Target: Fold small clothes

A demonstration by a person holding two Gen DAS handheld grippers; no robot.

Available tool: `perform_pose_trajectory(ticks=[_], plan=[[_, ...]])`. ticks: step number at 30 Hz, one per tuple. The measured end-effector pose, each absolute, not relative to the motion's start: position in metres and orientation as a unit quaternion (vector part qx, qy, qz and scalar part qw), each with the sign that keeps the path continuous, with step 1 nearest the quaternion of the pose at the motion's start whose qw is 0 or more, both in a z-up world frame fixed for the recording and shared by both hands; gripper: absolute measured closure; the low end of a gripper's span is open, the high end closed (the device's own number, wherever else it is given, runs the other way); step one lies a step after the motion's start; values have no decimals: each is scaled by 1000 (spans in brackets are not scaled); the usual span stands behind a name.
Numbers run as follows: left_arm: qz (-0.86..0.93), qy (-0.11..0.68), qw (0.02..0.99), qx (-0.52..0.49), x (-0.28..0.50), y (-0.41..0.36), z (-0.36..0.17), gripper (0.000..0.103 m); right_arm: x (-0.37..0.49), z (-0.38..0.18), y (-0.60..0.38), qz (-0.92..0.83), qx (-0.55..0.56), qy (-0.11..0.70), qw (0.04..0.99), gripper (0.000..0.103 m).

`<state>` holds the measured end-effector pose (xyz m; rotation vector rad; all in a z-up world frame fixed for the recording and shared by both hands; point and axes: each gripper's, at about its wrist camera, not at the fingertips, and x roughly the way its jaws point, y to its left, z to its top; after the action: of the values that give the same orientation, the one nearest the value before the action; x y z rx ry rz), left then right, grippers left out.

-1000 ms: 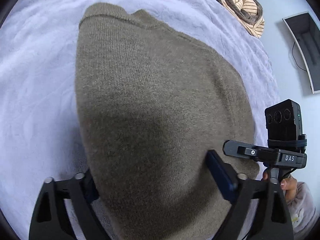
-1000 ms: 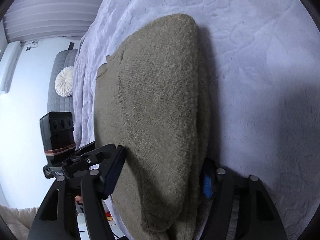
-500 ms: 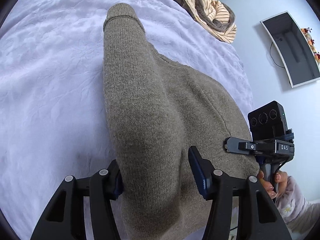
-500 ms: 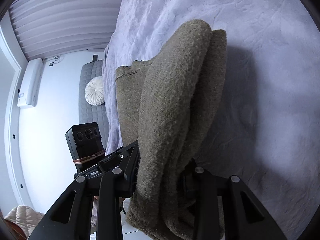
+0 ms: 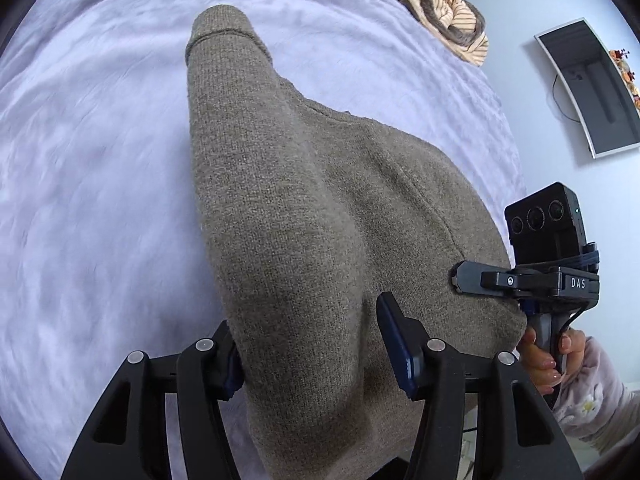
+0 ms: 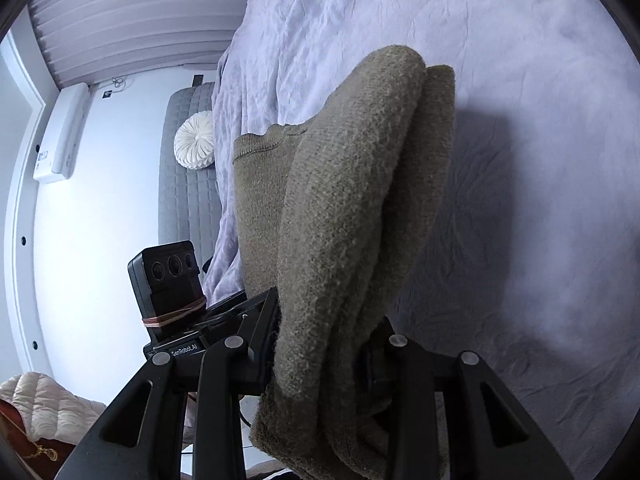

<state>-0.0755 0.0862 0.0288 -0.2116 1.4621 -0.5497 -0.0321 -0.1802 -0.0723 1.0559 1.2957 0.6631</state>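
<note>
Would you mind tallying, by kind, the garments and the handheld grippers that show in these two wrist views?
Olive-brown knitted sweater: 1
Striped tan garment at the bed's far edge: 1
Handheld grippers, left gripper and right gripper: 2
Total: 4
Both grippers are shut on the sweater, above the lilac bedspread.

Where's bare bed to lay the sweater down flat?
Free: the lavender bedspread left of the olive sweater, and the wide stretch to its right in the right wrist view. Crowded: the far corner, where a striped garment pile lies. Both claws grip the sweater.
</note>
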Motion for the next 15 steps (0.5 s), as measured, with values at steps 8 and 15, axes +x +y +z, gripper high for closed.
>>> perform_pose_trajectory(ticks=[8, 15], plan=[[-170, 670, 719, -68, -103, 128, 7, 44, -34, -84, -135, 211, 382, 630, 642, 62], [-116, 650, 749, -60, -109, 165, 14, 40, -62, -63, -180, 112, 365, 615, 690, 55]])
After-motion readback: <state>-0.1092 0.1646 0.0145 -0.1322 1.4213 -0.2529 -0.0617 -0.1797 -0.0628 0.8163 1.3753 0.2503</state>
